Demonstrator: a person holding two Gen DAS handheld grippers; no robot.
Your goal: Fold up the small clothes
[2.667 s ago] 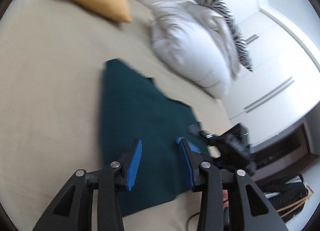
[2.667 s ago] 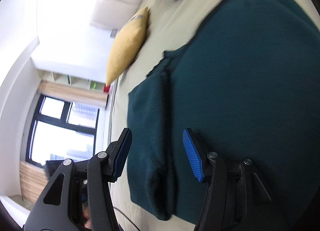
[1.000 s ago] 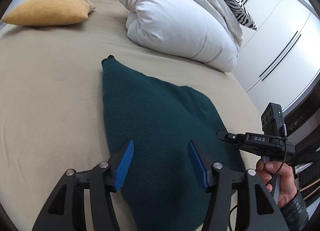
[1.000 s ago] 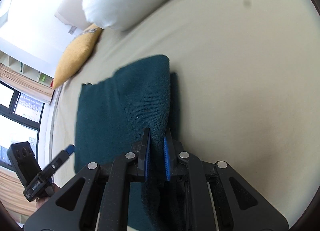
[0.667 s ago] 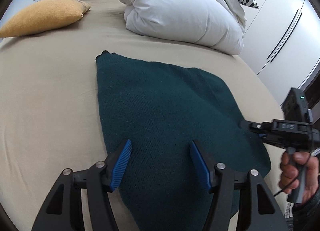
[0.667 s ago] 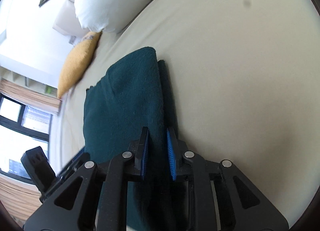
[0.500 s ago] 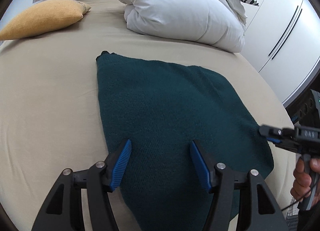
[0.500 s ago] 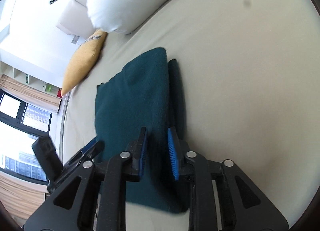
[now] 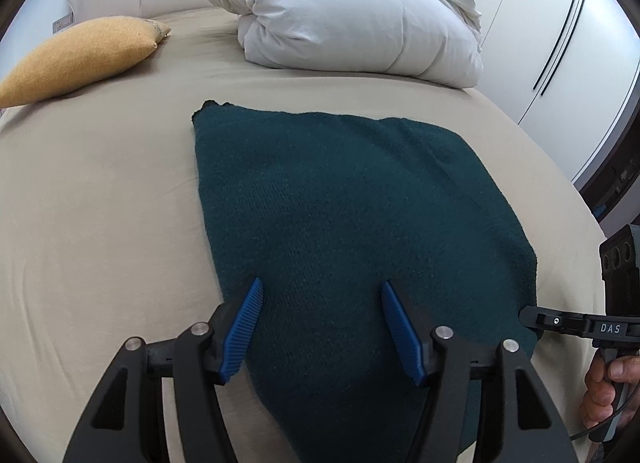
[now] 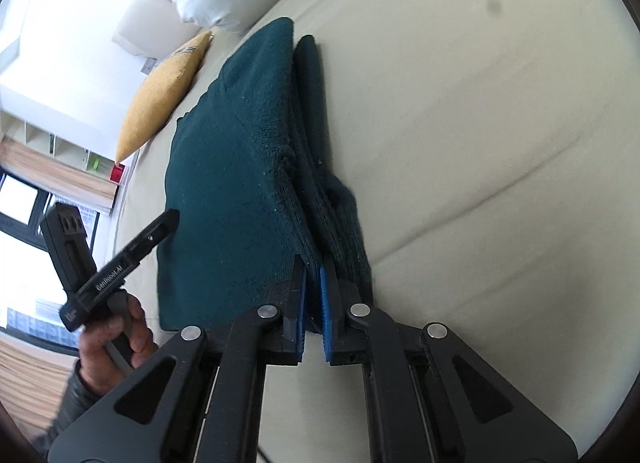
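Dark green knitted garment (image 9: 352, 215): folded, lying flat on the beige bed (image 9: 100, 203), near the white duvet (image 9: 352, 19) and well apart from the yellow cushion (image 9: 80, 55). Right claw (image 10: 313, 283) pinched on the stacked edge layers at the near right corner, lifting them slightly off the sheet. Left claw (image 9: 322, 327) spread wide, hovering over the near edge, gripping nothing.

Risks, as judged from here: thick knit held only at the very tip of the blue pads (image 10: 326, 295), so likely to slip out under any pull. Lower layer (image 10: 316, 111) already sitting offset beside the upper one, so dragging could skew the stack further. Lifting by one corner alone could let the loose side sag and undo the fold
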